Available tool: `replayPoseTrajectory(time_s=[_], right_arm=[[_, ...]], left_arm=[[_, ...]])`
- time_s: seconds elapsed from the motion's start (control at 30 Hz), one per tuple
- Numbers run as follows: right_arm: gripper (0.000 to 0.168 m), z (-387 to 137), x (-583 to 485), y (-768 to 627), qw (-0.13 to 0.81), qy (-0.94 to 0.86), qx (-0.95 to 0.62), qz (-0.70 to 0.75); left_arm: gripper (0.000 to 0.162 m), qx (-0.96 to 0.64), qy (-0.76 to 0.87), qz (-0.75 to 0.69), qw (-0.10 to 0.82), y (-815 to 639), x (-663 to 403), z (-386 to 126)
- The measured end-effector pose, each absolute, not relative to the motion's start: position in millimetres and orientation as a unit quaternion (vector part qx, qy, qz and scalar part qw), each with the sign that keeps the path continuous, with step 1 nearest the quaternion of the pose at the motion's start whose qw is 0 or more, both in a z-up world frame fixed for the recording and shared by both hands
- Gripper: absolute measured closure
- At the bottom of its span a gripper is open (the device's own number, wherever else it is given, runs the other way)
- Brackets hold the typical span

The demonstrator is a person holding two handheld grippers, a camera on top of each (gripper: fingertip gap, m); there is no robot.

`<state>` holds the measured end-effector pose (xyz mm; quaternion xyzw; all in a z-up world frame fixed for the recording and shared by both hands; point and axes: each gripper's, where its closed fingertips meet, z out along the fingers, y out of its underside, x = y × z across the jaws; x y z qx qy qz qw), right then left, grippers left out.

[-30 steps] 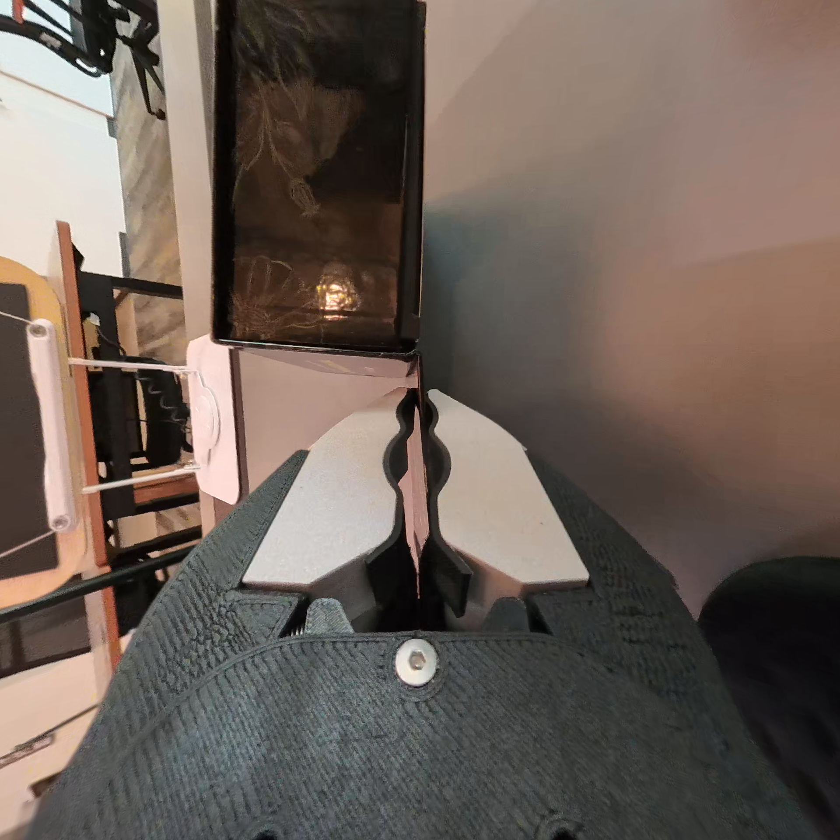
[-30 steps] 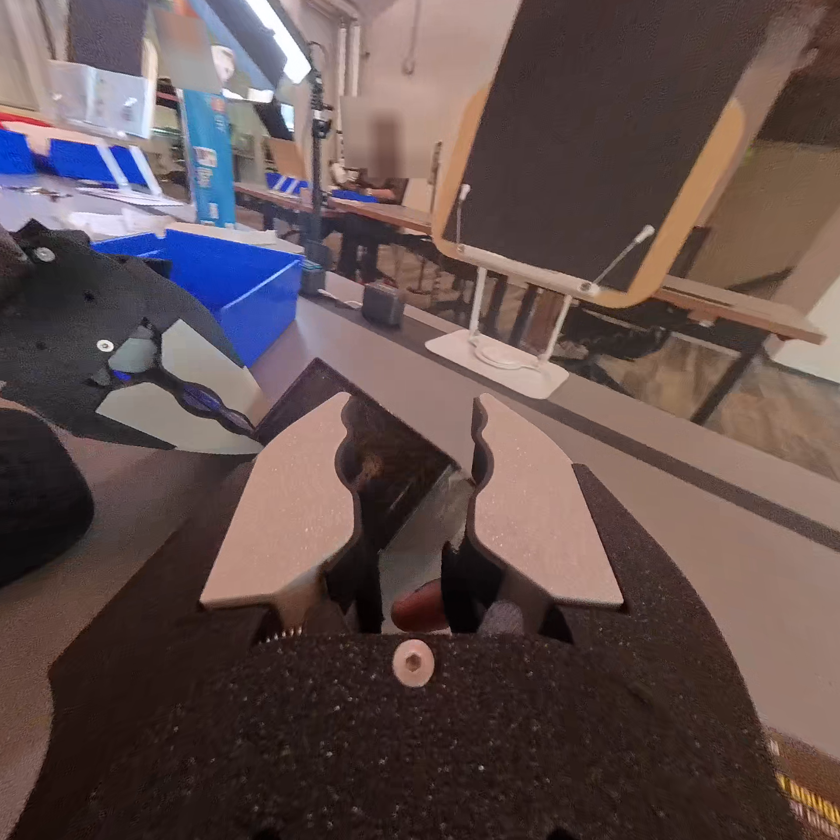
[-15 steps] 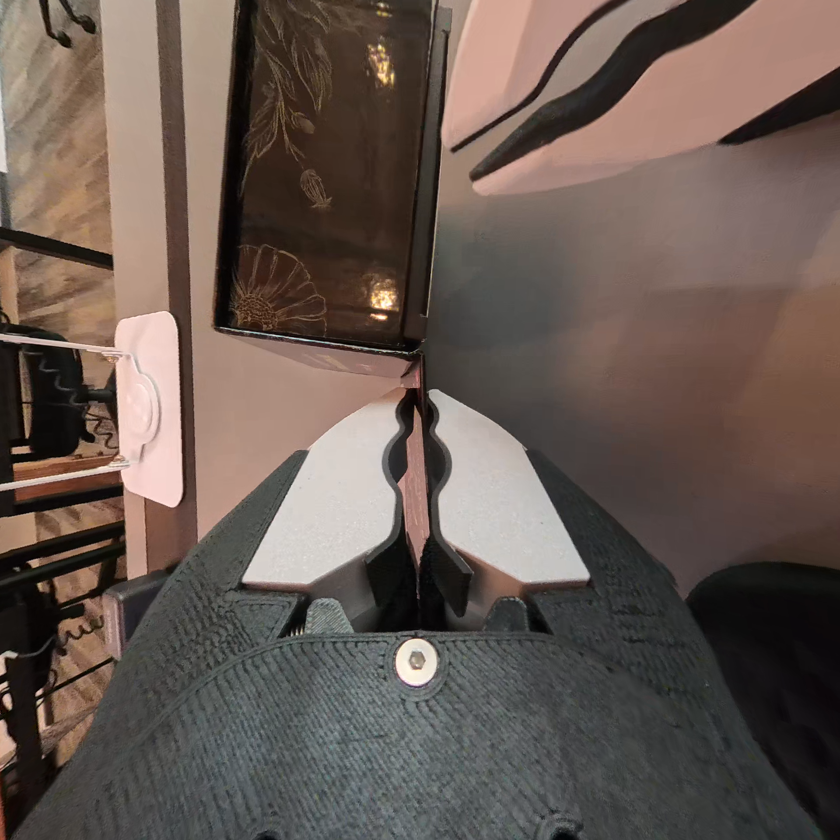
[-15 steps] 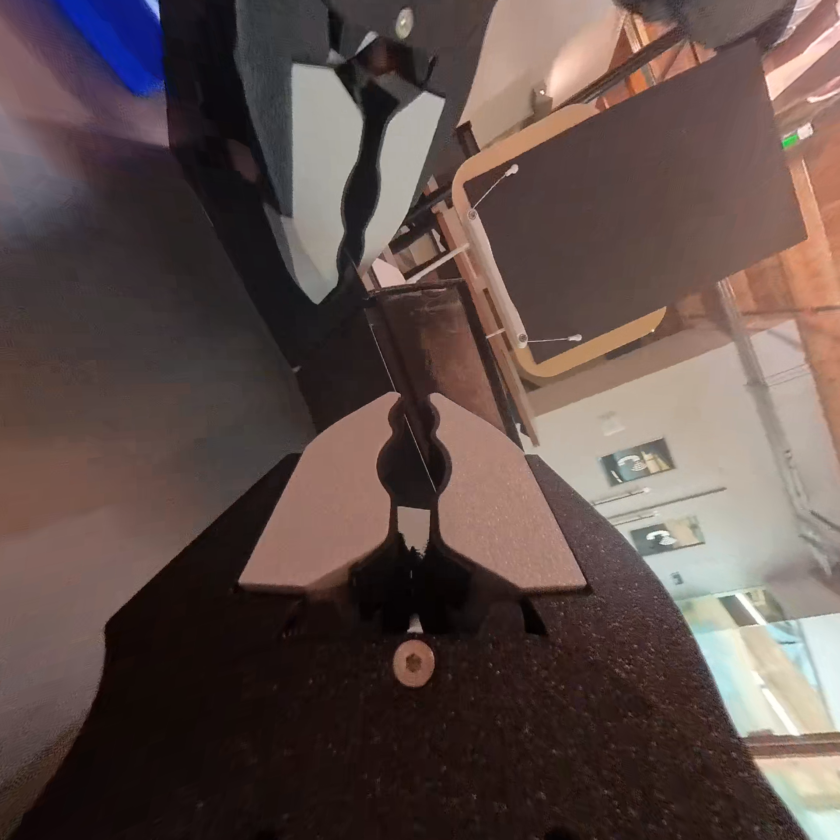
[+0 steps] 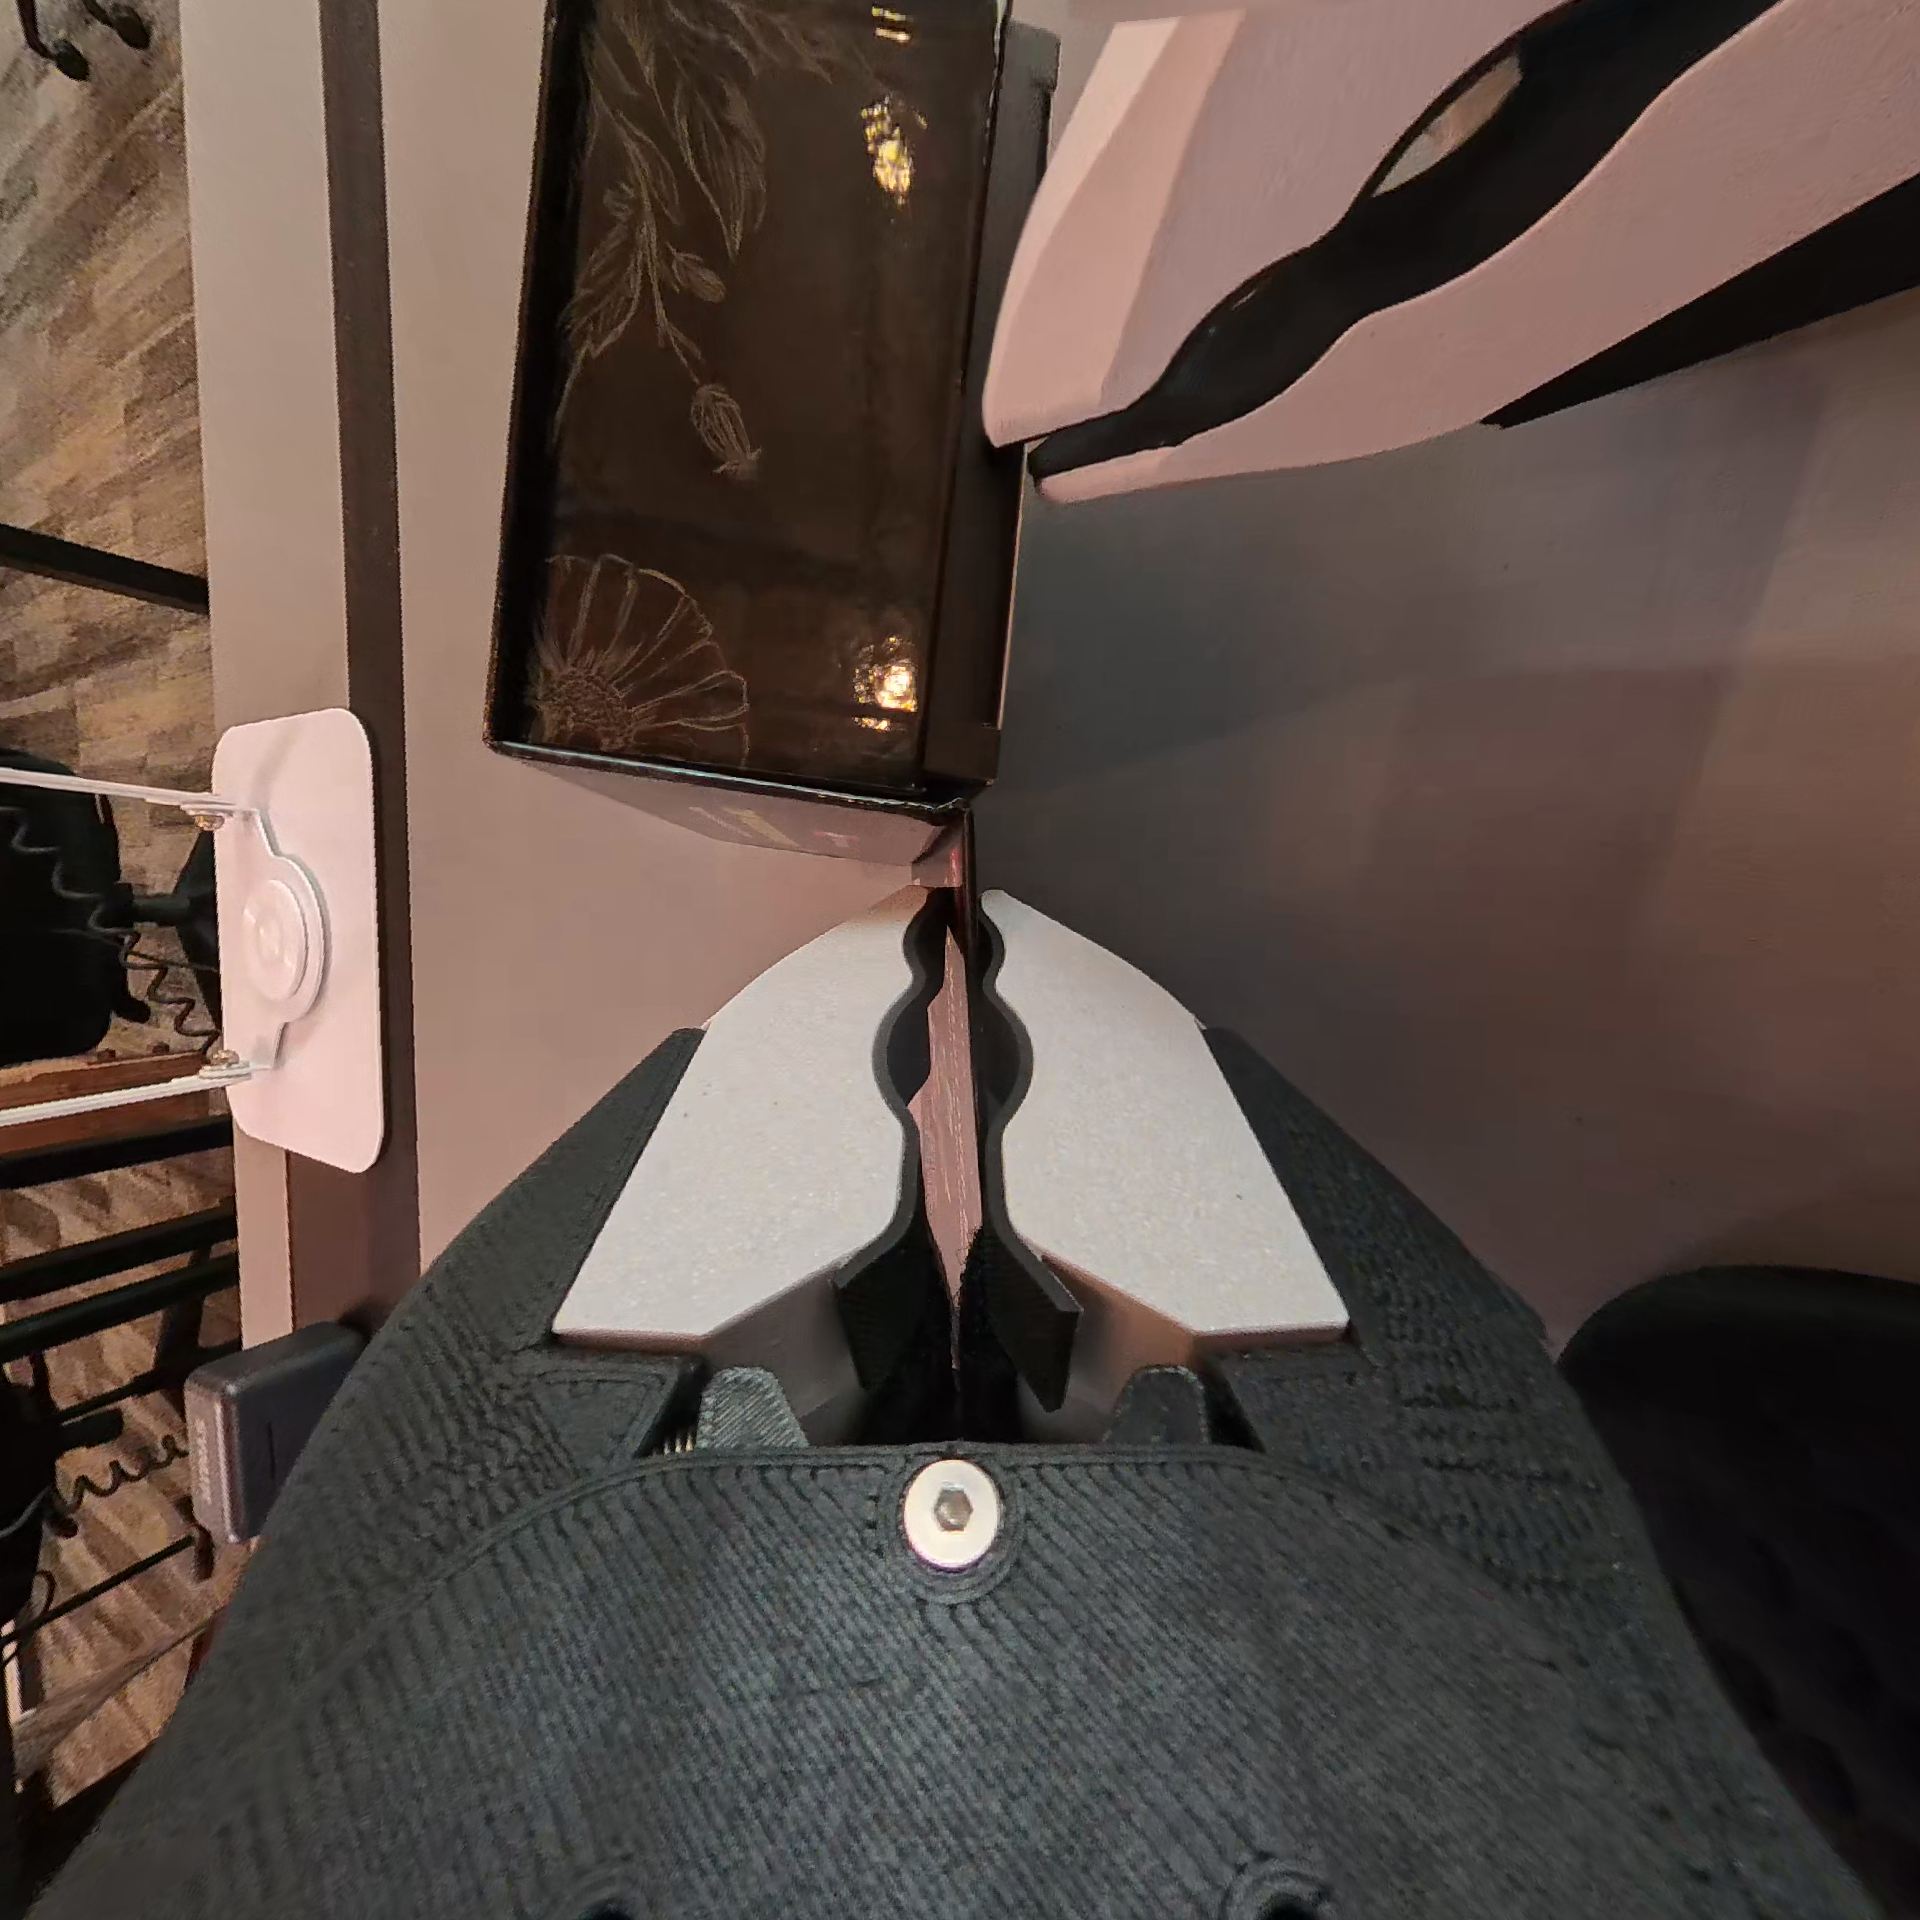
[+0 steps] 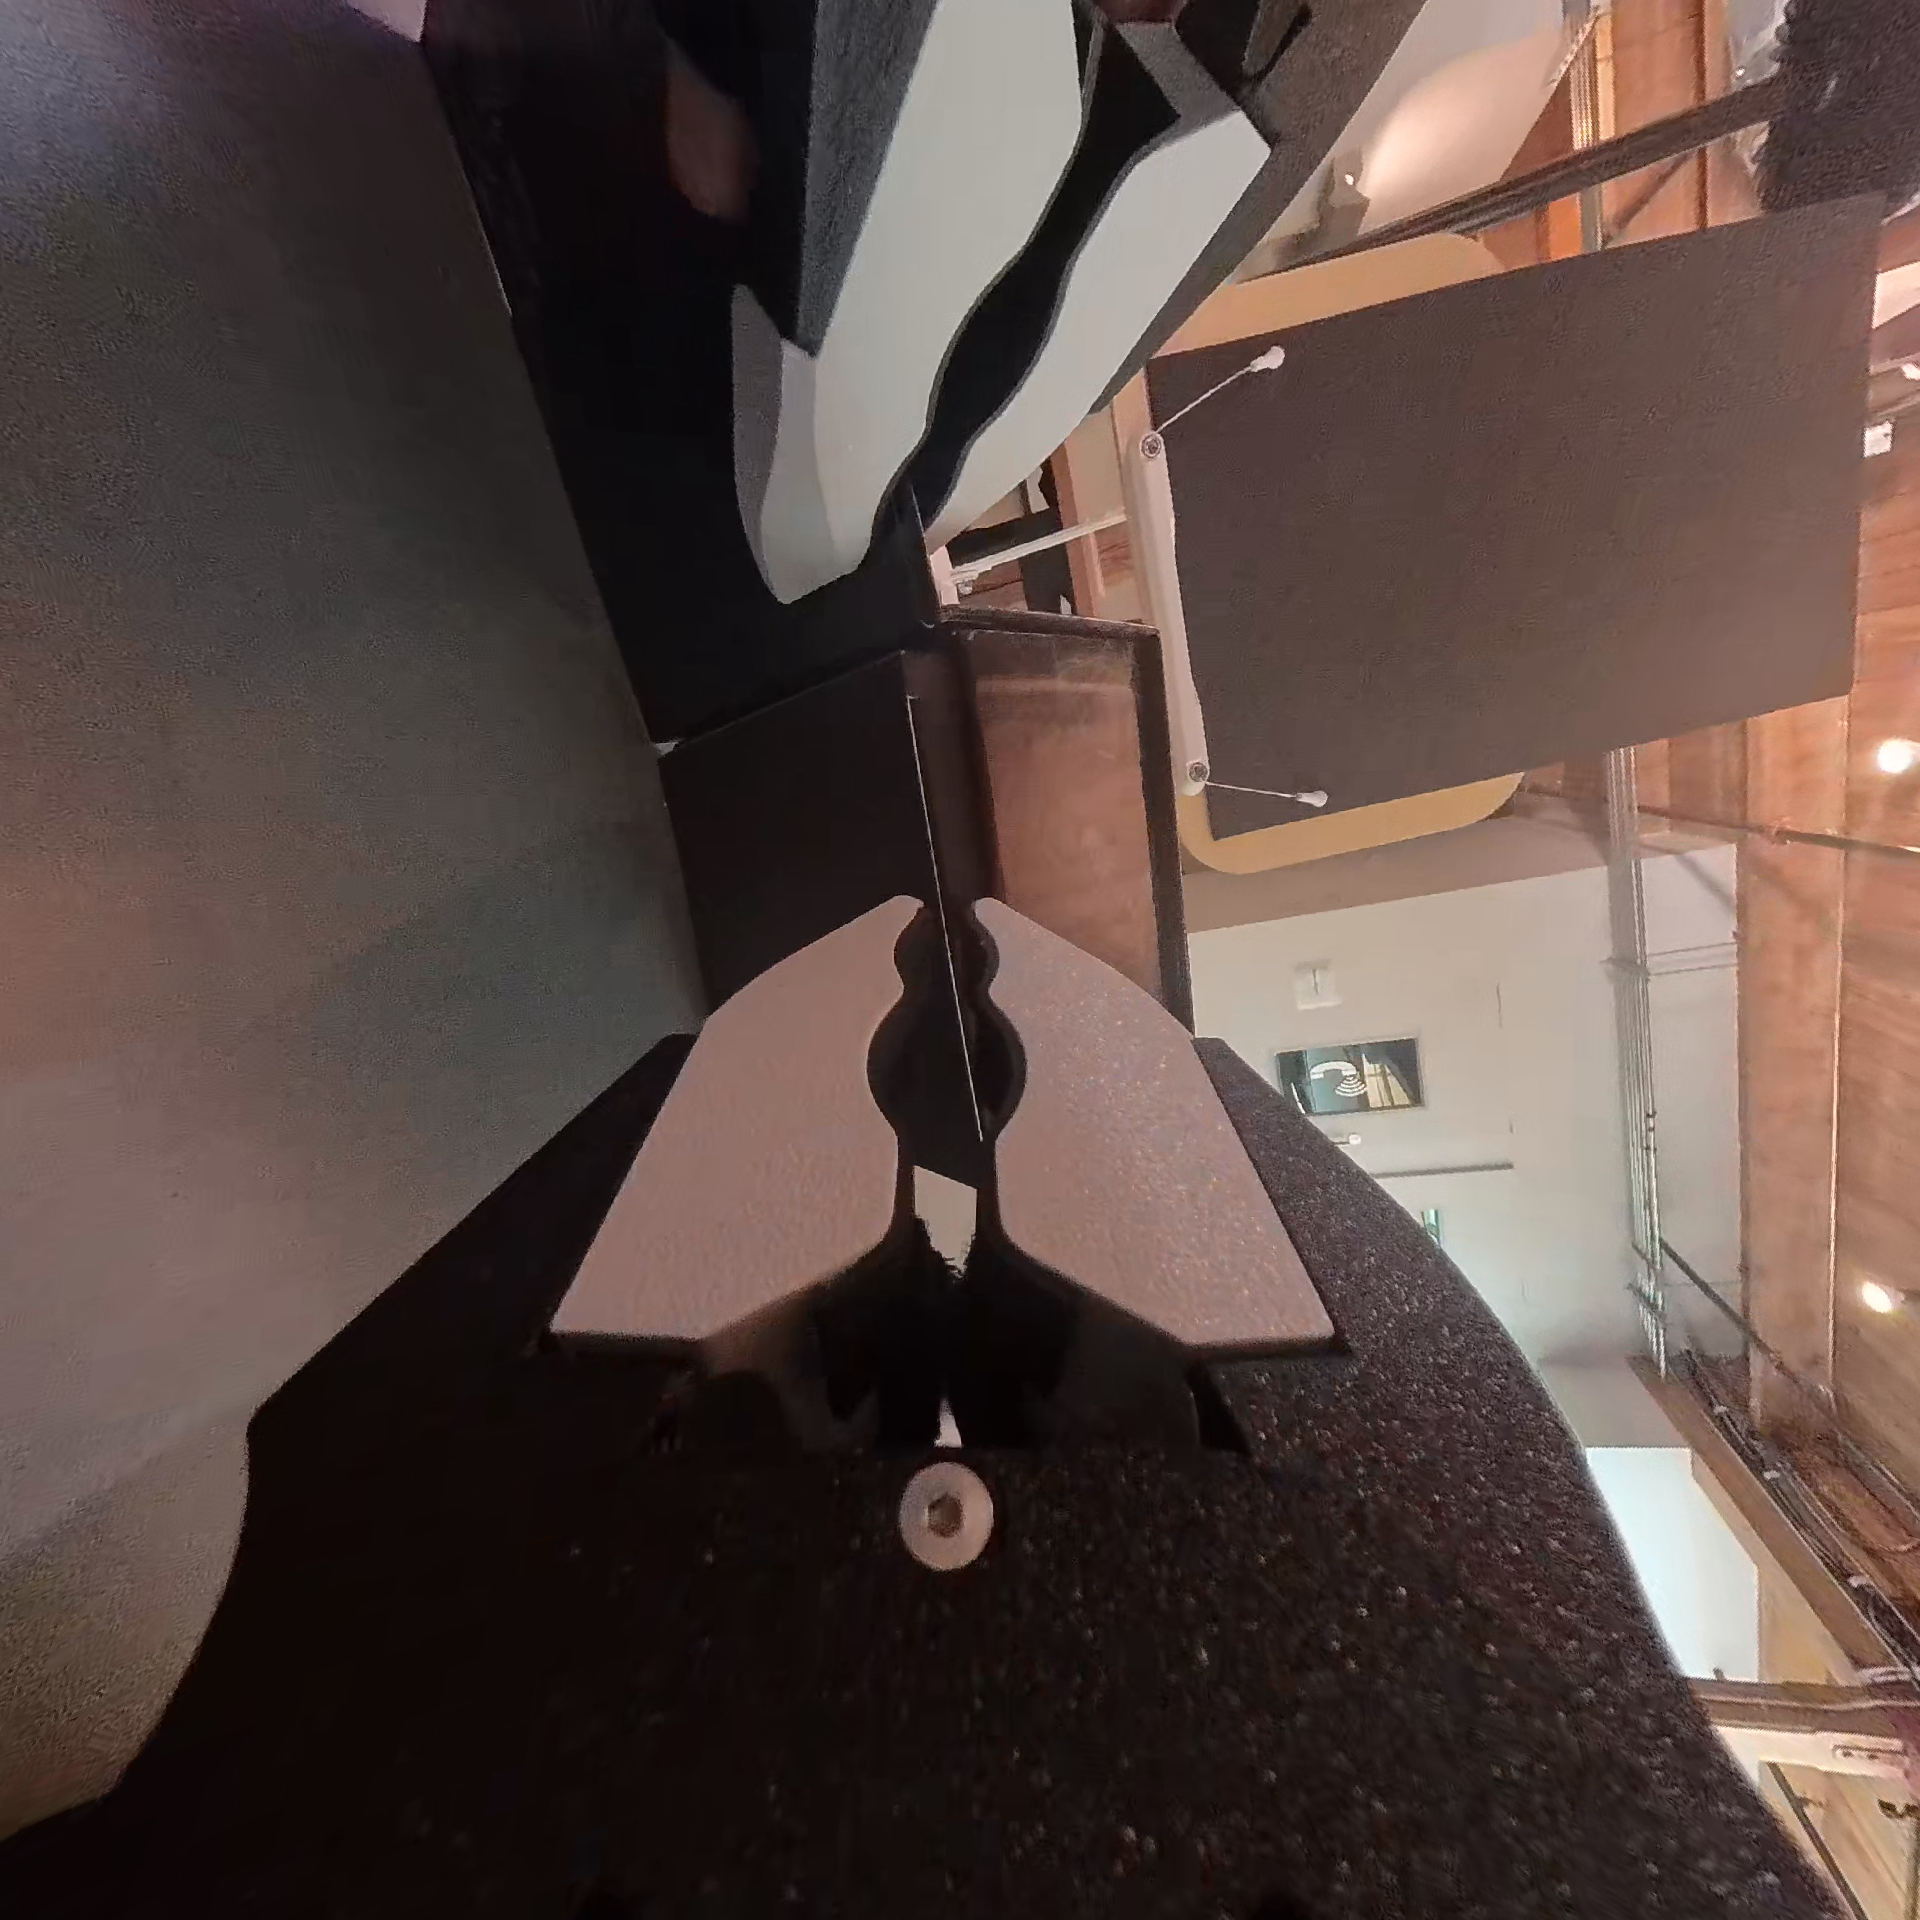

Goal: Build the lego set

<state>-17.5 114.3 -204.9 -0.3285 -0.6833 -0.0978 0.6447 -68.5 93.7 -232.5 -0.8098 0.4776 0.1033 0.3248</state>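
Between the two tongs hung a black box (image 5: 748, 395) with flower drawings inside, lifted off the grey surface (image 5: 1455, 831). Left tongs (image 5: 954, 914) were closed on a thin flap at the box's near corner. Right tongs (image 6: 948, 914) were clamped on another flap of the box (image 6: 1049, 790), and showed beside it in the left view (image 5: 1049, 457). Beyond the box stood a dark board (image 6: 1507, 540) on a white stand (image 5: 301, 935).
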Motion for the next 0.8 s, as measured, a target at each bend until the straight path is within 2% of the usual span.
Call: replayPoseTrajectory(time_s=[0.57,0.8], right_arm=[[0.165,-206.9,-14.9,113.6,0.635,-0.694,-0.320,-0.111],[0.168,-213.5,-11.4,112.5,0.581,-0.733,-0.335,-0.114]], left_arm=[[0.158,-0.812,0.475,0.101,0.325,94.8,-66.8,-234.1],[0.156,-0.820,0.463,0.092,0.323,95.0,-65.1,-235.6]])
